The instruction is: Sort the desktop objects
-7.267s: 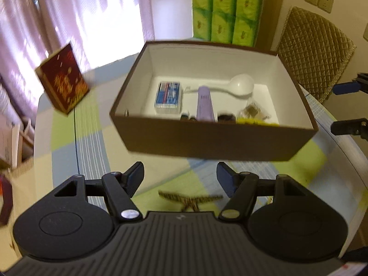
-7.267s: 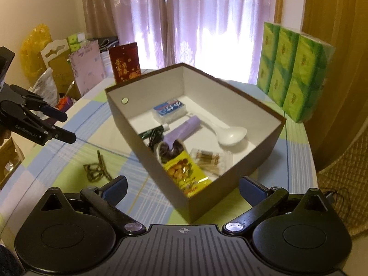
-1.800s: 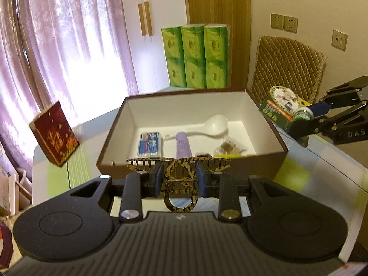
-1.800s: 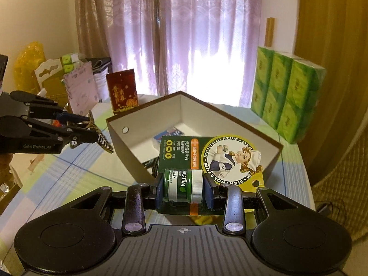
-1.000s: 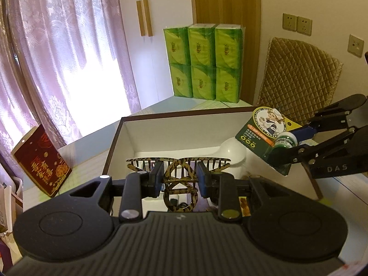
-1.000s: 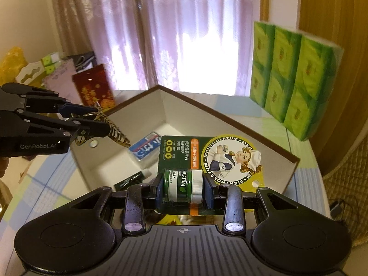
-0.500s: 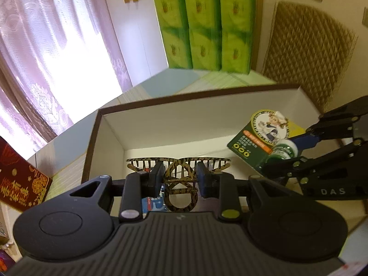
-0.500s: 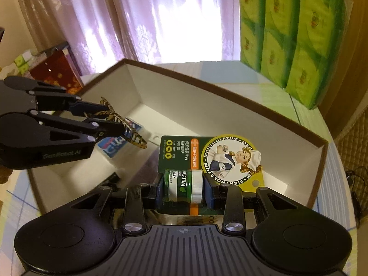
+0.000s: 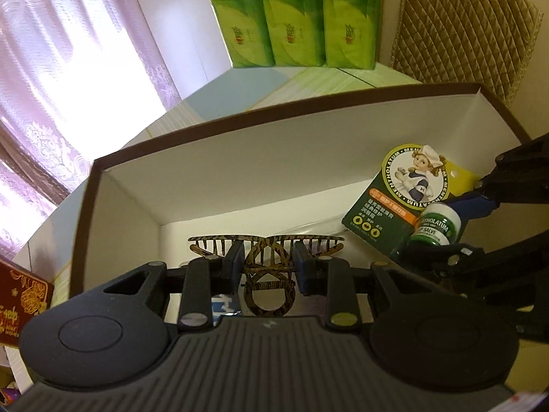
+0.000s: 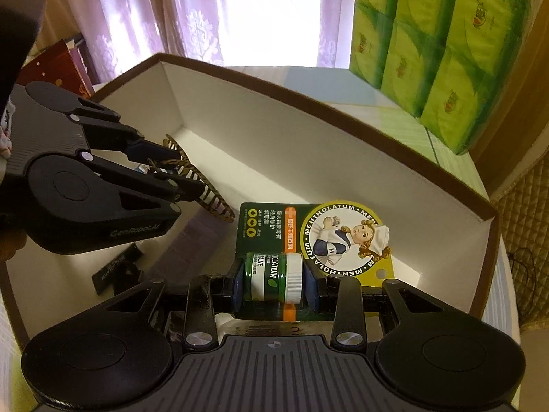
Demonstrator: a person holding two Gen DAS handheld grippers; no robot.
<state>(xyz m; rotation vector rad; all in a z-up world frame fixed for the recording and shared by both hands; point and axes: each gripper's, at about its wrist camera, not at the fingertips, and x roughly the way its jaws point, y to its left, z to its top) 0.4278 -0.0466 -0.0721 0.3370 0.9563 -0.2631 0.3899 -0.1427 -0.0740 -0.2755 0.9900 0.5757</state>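
My left gripper (image 9: 268, 265) is shut on a tortoiseshell hair claw clip (image 9: 266, 249) and holds it inside the brown box (image 9: 240, 116) with white walls. It also shows in the right wrist view (image 10: 171, 171) with the clip (image 10: 212, 199). My right gripper (image 10: 274, 281) is shut on a green Mentholatum salve jar on its card (image 10: 308, 230), held low inside the same box (image 10: 343, 106). The salve pack also shows in the left wrist view (image 9: 405, 202). Most of the box contents are hidden under the grippers.
Green tissue packs (image 9: 295, 13) stand behind the box, also in the right wrist view (image 10: 439, 34). A red card box (image 9: 20, 305) is at the left. A quilted chair (image 9: 466, 27) is at the back right. A black packet (image 10: 116, 267) lies in the box.
Both grippers have moved forward and down into the box, each still holding its object. The view has closed in on the box's far wall.
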